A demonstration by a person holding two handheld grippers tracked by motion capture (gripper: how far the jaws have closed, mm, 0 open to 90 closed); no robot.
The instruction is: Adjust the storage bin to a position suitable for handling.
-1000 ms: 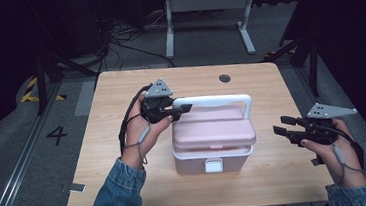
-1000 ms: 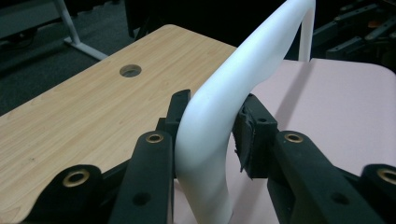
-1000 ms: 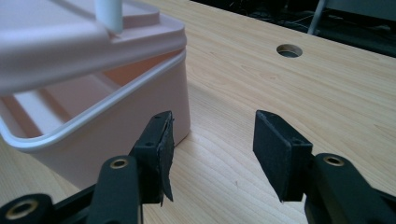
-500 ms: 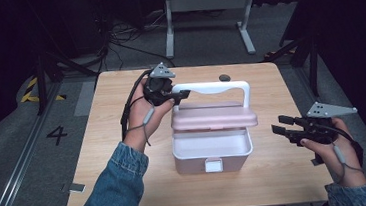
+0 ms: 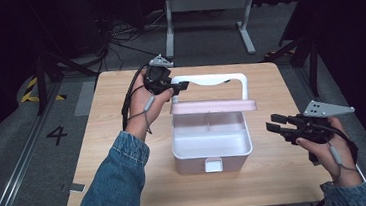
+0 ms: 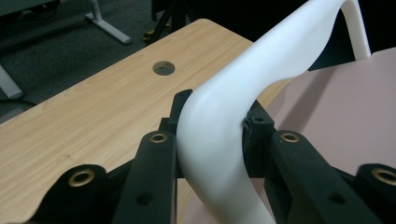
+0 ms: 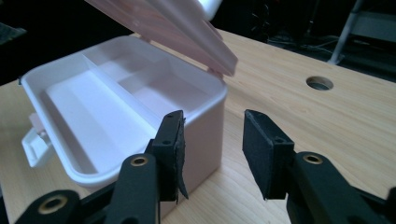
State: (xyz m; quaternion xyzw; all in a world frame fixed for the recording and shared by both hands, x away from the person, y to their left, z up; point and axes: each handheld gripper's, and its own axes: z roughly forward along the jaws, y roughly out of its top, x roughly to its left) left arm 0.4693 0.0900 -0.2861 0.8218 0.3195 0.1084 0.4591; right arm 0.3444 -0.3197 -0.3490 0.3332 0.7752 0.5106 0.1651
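A white storage box stands mid-table with its pink lid swung up, so the divided, bare inside shows. My left gripper is shut on the left corner of the lid's white handle; in the left gripper view both pads clamp the handle next to the lid. My right gripper hovers apart from the box's right side, pointing at it. Its jaws have just been closing and stand open with nothing between them, near the box wall.
The wooden table has a cable hole near its back edge. A white latch hangs on the box's front. Beyond the table are a dark floor, cables and a metal stand.
The lid went from shut to raised as my left gripper drew the handle up and toward the table's back. The right hand stayed in place.
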